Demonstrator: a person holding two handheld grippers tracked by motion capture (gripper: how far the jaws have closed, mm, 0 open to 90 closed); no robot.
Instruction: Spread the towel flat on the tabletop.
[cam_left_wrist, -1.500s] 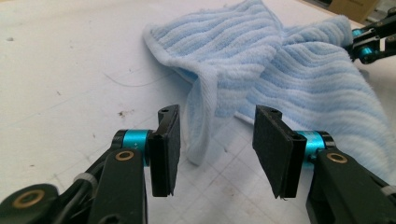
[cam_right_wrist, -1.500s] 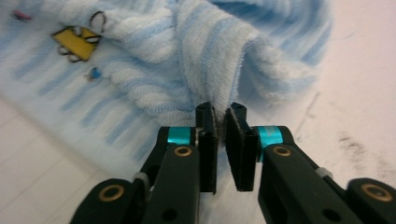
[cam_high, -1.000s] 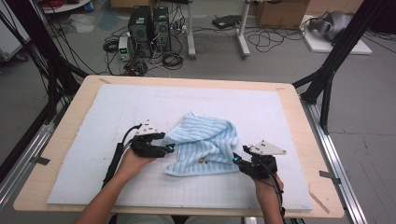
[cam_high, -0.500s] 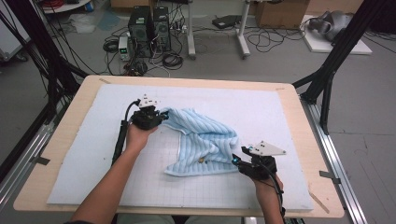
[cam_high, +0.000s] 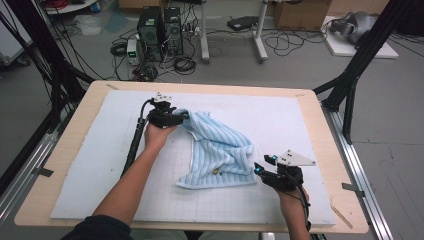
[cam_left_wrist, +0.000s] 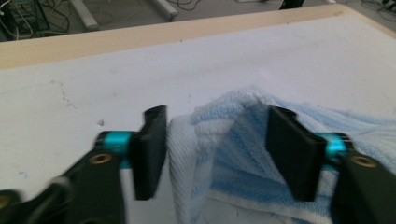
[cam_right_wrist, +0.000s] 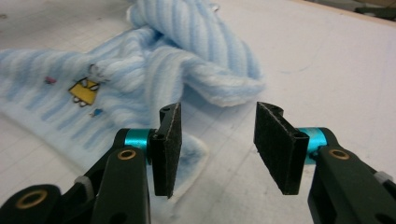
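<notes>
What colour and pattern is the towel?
The towel is light blue with white stripes and a small yellow motif, clearest in the right gripper view.

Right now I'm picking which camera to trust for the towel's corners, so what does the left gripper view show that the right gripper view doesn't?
Left gripper view alone: the left tool stands open with a bunched fold of the blue striped towel between its jaws, and the table's wooden far edge shows beyond. Right gripper view alone: the right tool stands open over a flat corner of the towel, which lies by its left jaw, and a small yellow cartoon patch shows on the cloth. Both share the towel and the white mat beneath it.
</notes>
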